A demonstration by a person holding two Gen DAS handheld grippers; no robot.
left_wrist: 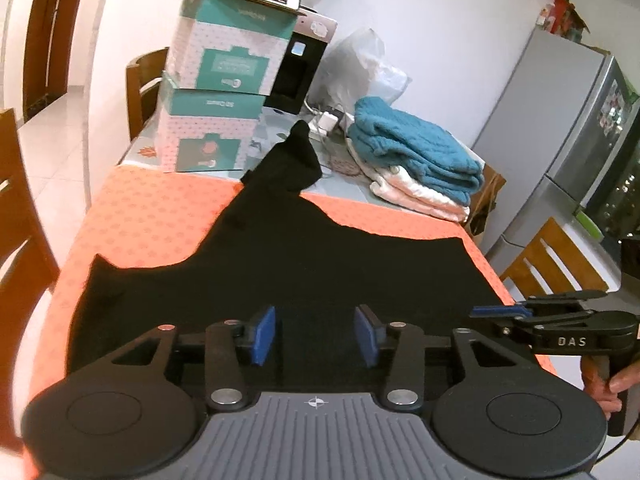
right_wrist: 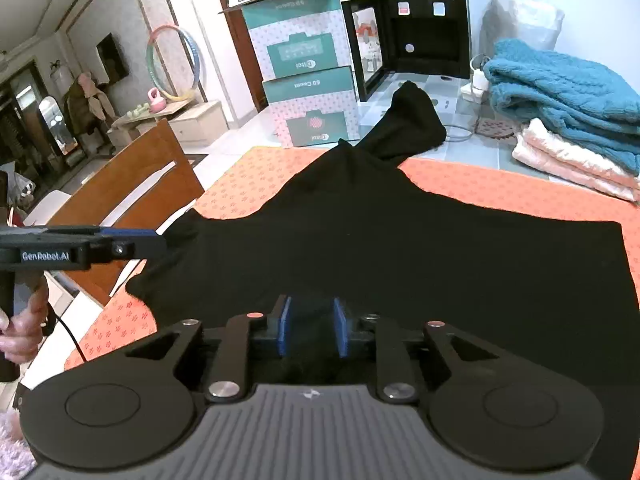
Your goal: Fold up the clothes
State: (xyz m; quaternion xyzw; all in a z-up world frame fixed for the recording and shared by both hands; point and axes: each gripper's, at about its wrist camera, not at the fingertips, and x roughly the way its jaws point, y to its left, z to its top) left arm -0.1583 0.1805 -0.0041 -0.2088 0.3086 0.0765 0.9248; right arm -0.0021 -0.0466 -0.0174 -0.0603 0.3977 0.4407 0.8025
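- The black garment point(left_wrist: 320, 264) lies spread on the orange worktop point(left_wrist: 152, 216), one sleeve reaching the far edge.
- Left claw point(left_wrist: 316, 336) gapes empty above the near hem.
- Right claw point(right_wrist: 312, 330), part-open, grips nothing visible.
- Pinch both hem corners evenly before lifting.

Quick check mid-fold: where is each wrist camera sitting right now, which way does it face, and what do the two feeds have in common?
Left wrist: on the left gripper at the table's near edge, facing across the black garment toward the wall; the right gripper and its hand show at right.
Right wrist: on the right gripper, facing likewise; the left gripper and its hand show at left.
Shared: garment, orange cloth, teal boxes, folded teal towel.
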